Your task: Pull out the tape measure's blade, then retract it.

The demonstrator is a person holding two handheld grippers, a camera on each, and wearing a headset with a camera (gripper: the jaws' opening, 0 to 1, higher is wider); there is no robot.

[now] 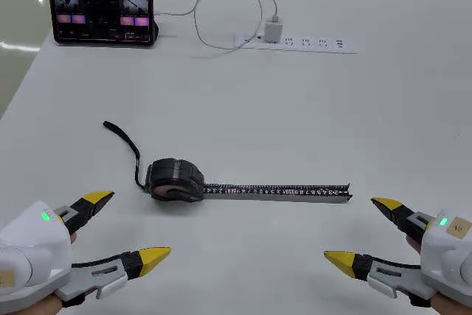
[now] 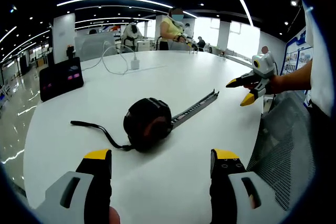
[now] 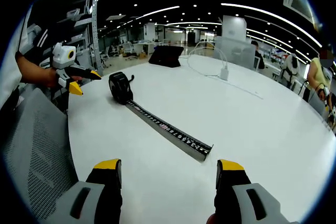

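Head view, nearest edge first: the left gripper (image 1: 139,223) sits at bottom left, its yellow-tipped fingers (image 1: 147,257) spread wide and holding nothing. The right gripper (image 1: 349,227) mirrors it at bottom right, fingers spread as well, also empty. Two grippers, both cut off by the frame's bottom edge and corners. Bare white desk (image 1: 295,123) lies between each gripper and the work.

Next out, one tape measure (image 1: 175,180): dark case lying on the desk a little left of centre, beyond the left gripper. Its blade (image 1: 276,192) is drawn out flat to the right, the end hook stopping near the right gripper but apart from it. Neither gripper touches the tape. Blade markings show, too small to read. One black wrist strap (image 1: 125,143) curls away from the case toward the far left. Left gripper view faces the case, strap trailing left; right gripper view faces the hooked end, the blade running away to the case.

Further back, well apart from the tape: one white power strip (image 1: 310,43) with one charger (image 1: 273,31) plugged in. One white cable (image 1: 177,14) loops from it to one tablet (image 1: 102,8) propped near the far left corner. Its screen glows with small tiles, too fine to make out. Beyond the desk, the gripper views catch several people (image 2: 170,24), distant and blurred.
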